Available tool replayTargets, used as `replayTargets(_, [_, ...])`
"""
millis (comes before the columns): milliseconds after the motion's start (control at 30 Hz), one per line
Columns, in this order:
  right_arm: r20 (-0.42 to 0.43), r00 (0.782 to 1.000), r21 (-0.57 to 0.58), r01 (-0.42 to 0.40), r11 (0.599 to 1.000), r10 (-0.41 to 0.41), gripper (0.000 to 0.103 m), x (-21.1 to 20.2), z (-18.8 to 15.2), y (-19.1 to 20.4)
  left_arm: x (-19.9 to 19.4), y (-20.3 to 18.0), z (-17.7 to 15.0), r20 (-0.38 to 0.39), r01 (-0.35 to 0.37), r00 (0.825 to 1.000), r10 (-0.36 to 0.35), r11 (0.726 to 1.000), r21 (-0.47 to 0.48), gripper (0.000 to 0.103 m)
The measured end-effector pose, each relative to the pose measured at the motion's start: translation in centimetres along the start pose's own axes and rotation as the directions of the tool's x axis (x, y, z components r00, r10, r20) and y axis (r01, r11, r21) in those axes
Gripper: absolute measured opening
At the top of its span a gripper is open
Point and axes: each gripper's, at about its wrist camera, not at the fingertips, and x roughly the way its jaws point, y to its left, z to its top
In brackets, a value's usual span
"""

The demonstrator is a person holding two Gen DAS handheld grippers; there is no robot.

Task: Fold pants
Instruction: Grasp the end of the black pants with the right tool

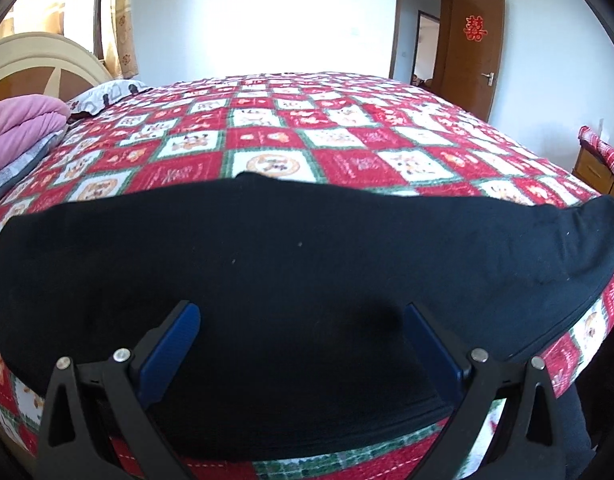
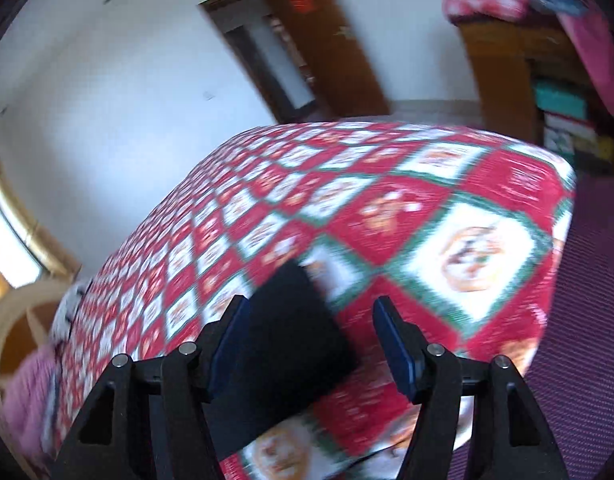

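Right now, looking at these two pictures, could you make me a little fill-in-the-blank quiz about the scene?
1. The black pants lie on a red, white and green checkered ____.
2. The left gripper has its blue-padded jaws ____ over the black fabric.
3. The right gripper is ____ too.
4. The brown wooden door stands ____.

Missing words: bedspread; open; open; open

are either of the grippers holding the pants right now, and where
Neither. The left gripper and right gripper are both open above the black pants, which lie on the bed.
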Motion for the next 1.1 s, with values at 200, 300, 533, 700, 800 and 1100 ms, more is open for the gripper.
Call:
replayTargets(200, [-0.050, 0.997, 0.083, -0.053, 0.995, 0.057, 0.065, 1.1, -1.3, -1.8, -0.1, -0.2, -0.7, 0.026, -0.015, 1.000, 0.014, 1.000, 0.025, 0.103])
replayTargets(300, [-0.038, 0.998, 0.065, -0.055, 0.996, 0.057, 0.065, 0.8, -1.9, -1.4, -0.2, -0.3, -0.9, 0.034, -0.018, 0.999, 0.017, 0.999, 0.031, 0.103])
replayTargets(533, [-0.020, 0.995, 0.075, -0.101, 0.992, 0.103, 0.065, 0.7, -3.3, -1.5, -0.3, -0.3, -1.2, 0.048, -0.019, 0.999, 0.018, 0.999, 0.028, 0.103])
replayTargets(700, [-0.026, 0.994, 0.024, -0.110, 0.994, 0.110, 0.065, 1.7, -3.2, -0.4, -0.2, -0.5, -1.3, 0.059, -0.028, 0.998, 0.026, 0.999, 0.032, 0.103])
replayTargets(800, [0.005, 0.989, 0.047, -0.150, 0.988, 0.150, 0.065, 2.5, -3.1, -1.0, -0.4, -0.3, -1.5, 0.065, -0.018, 0.998, 0.016, 0.999, 0.028, 0.103])
replayTargets(1100, [0.020, 0.968, 0.085, -0.249, 0.965, 0.248, 0.010, 2.1, -3.5, -1.3, -0.6, -0.2, -1.7, 0.079, -0.012, 0.997, 0.010, 1.000, 0.023, 0.103])
